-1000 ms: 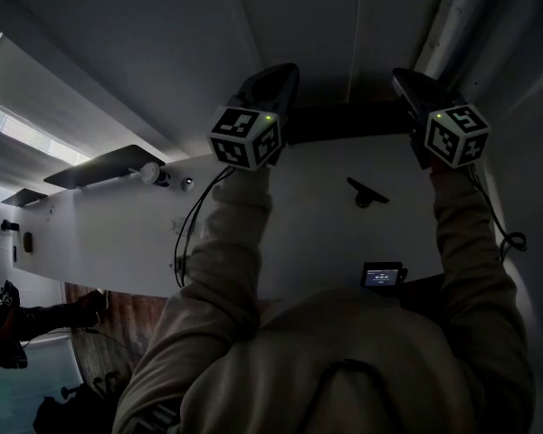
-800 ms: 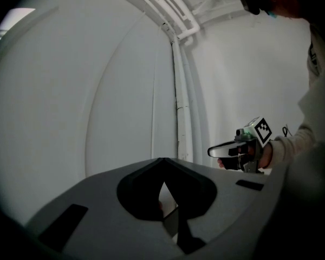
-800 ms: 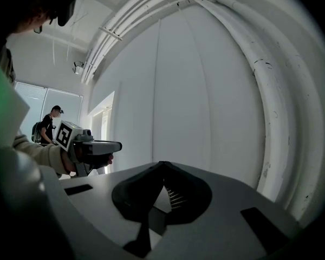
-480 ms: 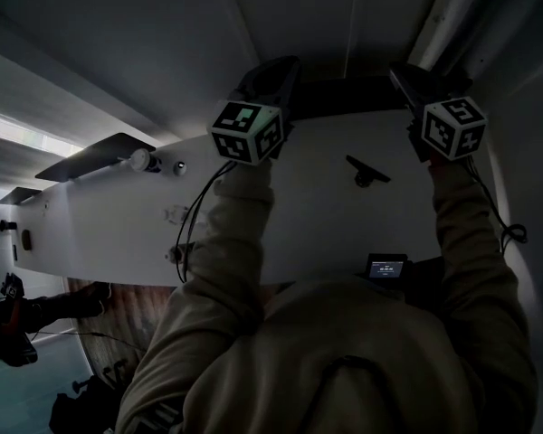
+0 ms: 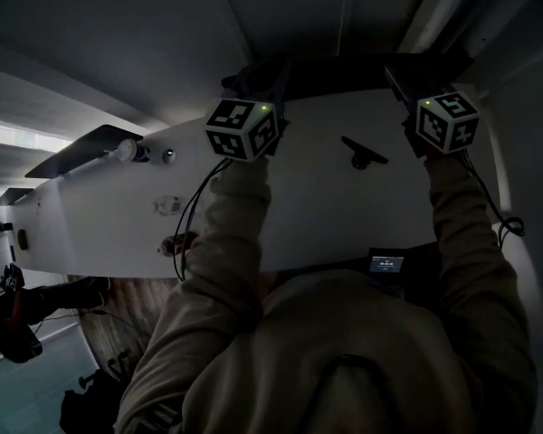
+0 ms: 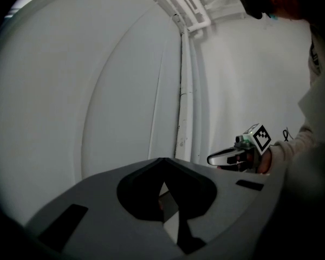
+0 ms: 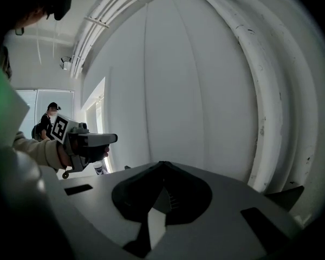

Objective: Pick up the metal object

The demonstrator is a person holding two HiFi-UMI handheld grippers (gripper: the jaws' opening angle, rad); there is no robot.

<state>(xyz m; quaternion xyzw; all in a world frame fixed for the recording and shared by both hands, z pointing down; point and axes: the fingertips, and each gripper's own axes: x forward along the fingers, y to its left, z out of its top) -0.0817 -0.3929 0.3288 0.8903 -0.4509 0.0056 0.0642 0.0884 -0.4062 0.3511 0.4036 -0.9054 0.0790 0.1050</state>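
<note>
ok, closest in: person's hoodie sleeves [image 5: 226,251] stretched fwd, one gripper per hand. small lit screen [image 5: 386,263] sits just by the near edge of the white table [image 5: 317,215]. a black cable [image 5: 192,215] hangs off the left marker cube [image 5: 242,129]. on the table top, btwn the two arms, there's a dark t-shaped piece [image 5: 362,152]. prob the metal object, but the light's too dim to confirm. it lies untouched, nearer the right marker cube [image 5: 446,120]. a couple of small shiny bits [image 5: 167,155] lie further left on the table. left gripper [image 6: 162,164]: jaws together, tips meeting, nothing btwn them. right gripper [image 7: 162,166]: same, jaws closed up, empty. both face a plain white wall [image 6: 97,91], w/ white pipes [image 7: 265,102] running along it.
</note>
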